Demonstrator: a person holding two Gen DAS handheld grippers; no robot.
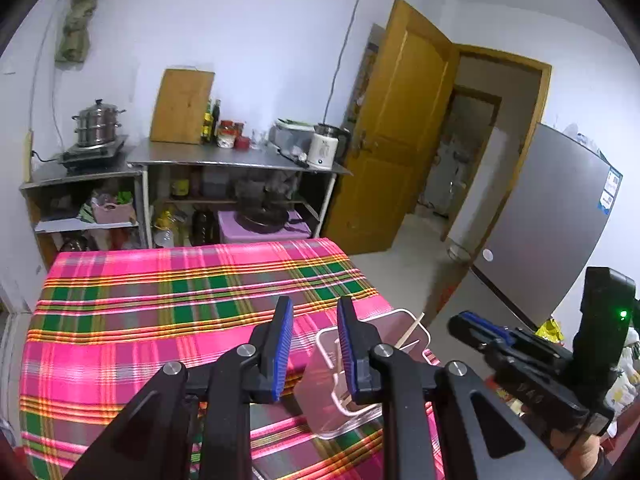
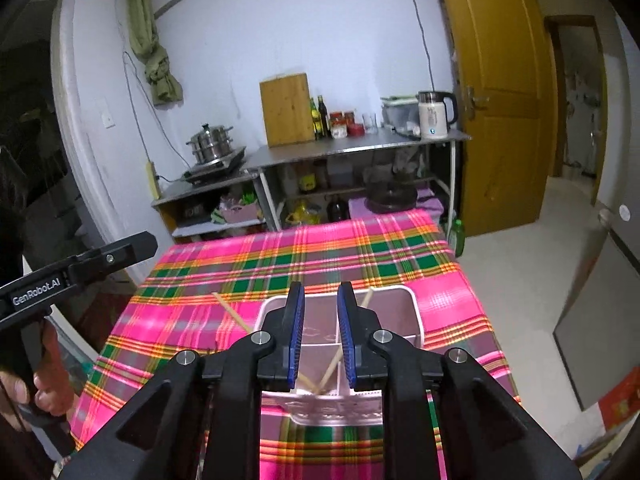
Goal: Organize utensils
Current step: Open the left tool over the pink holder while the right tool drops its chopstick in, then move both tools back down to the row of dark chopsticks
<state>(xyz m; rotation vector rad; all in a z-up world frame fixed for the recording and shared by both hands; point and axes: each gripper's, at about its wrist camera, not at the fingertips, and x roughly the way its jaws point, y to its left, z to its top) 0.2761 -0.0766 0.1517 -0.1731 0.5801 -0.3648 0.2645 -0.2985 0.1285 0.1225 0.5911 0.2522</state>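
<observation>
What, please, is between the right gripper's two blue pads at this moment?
Nothing: the right gripper is open above the holder; the chopsticks lean inside it, below, in the right wrist view.

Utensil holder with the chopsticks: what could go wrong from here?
1. The chopsticks lean crossed in the utensil holder; the right tool, open just above, could knock them out.
2. The holder sits near the edge of the plaid tablecloth in the left wrist view; a nudge might tip it off.

A plaid-covered table (image 2: 240,264) bears a divided utensil holder (image 2: 404,312).
</observation>
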